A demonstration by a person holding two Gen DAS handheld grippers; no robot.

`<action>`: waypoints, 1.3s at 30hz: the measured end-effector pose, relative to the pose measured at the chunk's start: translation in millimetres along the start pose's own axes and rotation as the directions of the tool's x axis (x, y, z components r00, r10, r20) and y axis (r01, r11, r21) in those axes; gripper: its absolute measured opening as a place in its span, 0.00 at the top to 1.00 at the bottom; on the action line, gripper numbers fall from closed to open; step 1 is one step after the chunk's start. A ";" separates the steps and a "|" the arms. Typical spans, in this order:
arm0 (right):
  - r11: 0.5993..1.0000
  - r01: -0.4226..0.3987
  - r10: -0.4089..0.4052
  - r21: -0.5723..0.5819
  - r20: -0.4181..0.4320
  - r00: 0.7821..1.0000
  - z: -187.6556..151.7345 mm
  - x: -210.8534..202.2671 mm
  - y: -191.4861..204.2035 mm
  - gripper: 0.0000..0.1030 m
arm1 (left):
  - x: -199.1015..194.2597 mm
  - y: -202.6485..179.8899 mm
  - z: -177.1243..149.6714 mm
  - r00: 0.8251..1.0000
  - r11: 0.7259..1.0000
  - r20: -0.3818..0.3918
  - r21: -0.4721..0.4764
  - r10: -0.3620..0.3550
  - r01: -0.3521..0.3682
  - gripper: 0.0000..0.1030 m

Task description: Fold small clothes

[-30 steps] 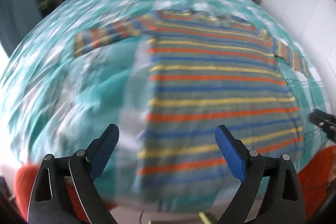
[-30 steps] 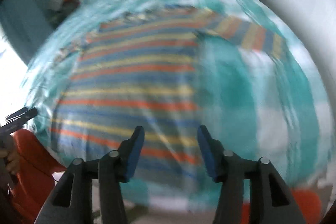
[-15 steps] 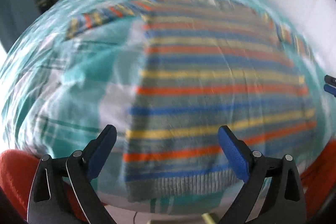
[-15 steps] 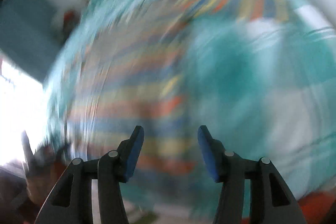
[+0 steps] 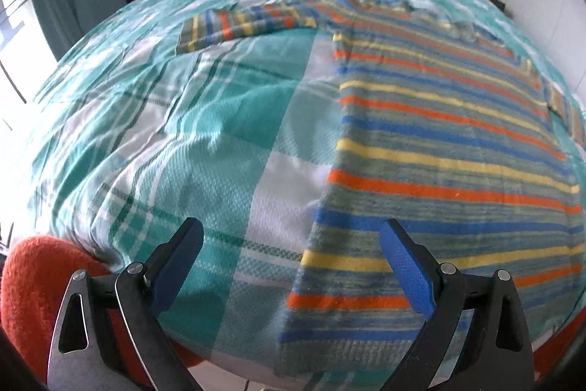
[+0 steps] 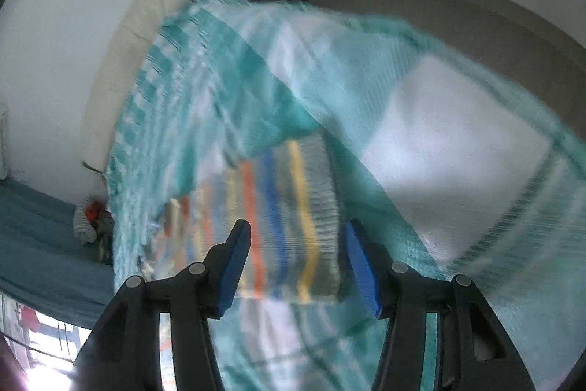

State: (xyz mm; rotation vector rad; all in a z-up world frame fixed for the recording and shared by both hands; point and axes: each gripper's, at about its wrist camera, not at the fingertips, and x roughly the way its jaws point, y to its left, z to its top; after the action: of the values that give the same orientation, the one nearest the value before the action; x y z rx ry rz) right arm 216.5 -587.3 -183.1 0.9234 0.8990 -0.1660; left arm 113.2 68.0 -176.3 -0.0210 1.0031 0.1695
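A striped sweater [image 5: 439,149], banded in orange, blue, yellow and grey, is spread flat on the bed [image 5: 219,141], on a teal and white checked bedspread; one sleeve [image 5: 245,24] is stretched out sideways toward the far left; the ribbed hem lies at the near edge of the bed. The left gripper [image 5: 291,266] is held above the sweater's near left corner, its jaws wide apart and nothing held. In the blurred right wrist view, the right gripper [image 6: 297,266] is seen with jaws apart over the other sleeve's [image 6: 278,215] cuff; contact cannot be told.
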 end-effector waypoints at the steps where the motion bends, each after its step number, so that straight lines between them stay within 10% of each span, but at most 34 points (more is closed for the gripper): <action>1: 1.000 0.015 -0.015 -0.003 0.004 1.000 -0.4 6.2 -3.1 0.48 | 1.0 -0.9 -0.8 1.000 1.000 -0.003 0.003 0.004 -0.004 0.05; 8: 0.999 0.025 -0.027 0.024 0.066 0.997 -2.2 9.7 -13.5 0.53 | 9.5 -7.1 -8.6 0.999 0.998 -0.034 0.052 0.022 -0.021 0.05; 11: 0.991 0.125 -0.125 -0.046 0.006 0.992 -0.6 9.8 -9.8 0.98 | 10.8 -6.2 -9.4 0.999 0.999 -0.045 0.050 0.016 -0.013 0.05; 20: 0.956 0.079 -0.038 -0.283 0.147 0.988 -5.1 -50.1 99.3 0.98 | 9.8 -0.4 -6.8 0.998 0.999 -0.043 0.008 -0.043 0.043 0.05; 29: 0.723 -0.328 0.260 -0.608 -0.201 0.944 -115.8 1.9 341.6 0.95 | 10.2 18.1 -1.1 0.997 0.997 -0.039 -0.058 -0.061 0.059 0.05; 32: 0.716 -0.384 0.230 -0.583 -0.323 0.918 -142.3 41.0 366.4 0.56 | 13.5 27.7 -1.2 0.996 0.992 -0.056 -0.104 -0.071 0.065 0.05; 36: 0.720 -0.410 0.277 -0.560 -0.309 0.910 -135.6 42.6 359.6 0.53 | 15.3 32.5 -0.5 0.994 0.987 -0.058 -0.139 -0.096 0.087 0.05; 39: 0.762 -0.294 0.187 -0.577 -0.239 0.953 -115.5 44.4 335.8 0.53 | 17.1 26.5 0.6 0.994 0.988 -0.055 -0.125 -0.099 0.091 0.05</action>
State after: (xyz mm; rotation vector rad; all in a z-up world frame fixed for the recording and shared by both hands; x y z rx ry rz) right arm 337.7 -282.5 -39.9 0.4359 0.8986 0.4205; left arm 118.7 96.5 -188.7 -0.1864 1.0490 0.1435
